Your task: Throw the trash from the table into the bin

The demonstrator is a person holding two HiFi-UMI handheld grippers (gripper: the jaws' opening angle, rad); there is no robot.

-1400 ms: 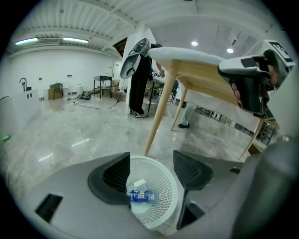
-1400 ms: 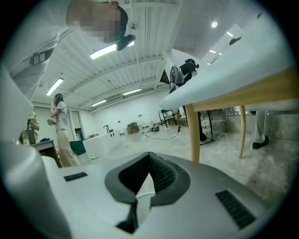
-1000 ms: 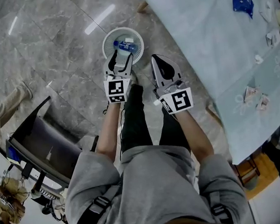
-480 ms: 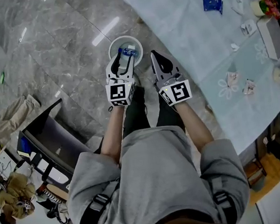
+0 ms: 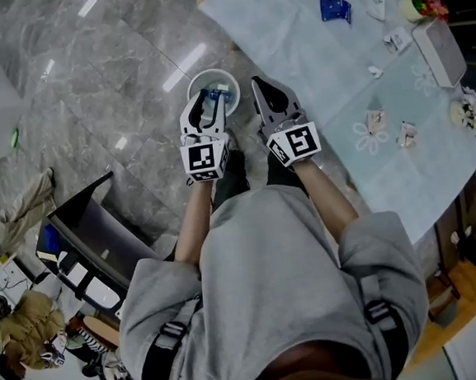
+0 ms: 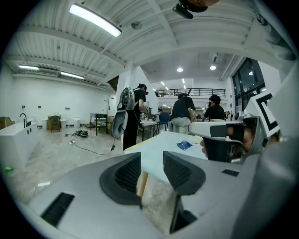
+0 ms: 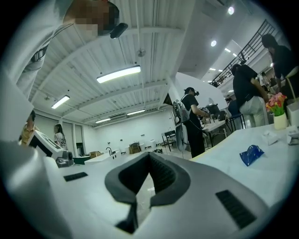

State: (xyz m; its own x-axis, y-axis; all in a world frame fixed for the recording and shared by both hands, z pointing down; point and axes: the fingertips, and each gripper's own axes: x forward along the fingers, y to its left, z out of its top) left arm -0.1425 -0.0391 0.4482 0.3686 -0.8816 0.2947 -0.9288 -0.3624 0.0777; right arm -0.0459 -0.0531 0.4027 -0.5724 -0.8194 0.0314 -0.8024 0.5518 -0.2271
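Hanging over the bin (image 5: 194,83), where a blue bottle (image 5: 218,92) lies, the left tongs (image 5: 205,107) stand apart and empty, having just been closing. The right tongs (image 5: 260,88) are pressed together, empty. A blue wrapper (image 5: 335,8) lies on the table (image 5: 291,40).

A round white bin (image 5: 226,77) stands on the floor at upper centre, with a blue-labelled bottle (image 5: 222,92) inside. A crumpled blue wrapper (image 5: 335,8) and small pale scraps (image 5: 374,121) lie on the table (image 5: 290,31), upper right.
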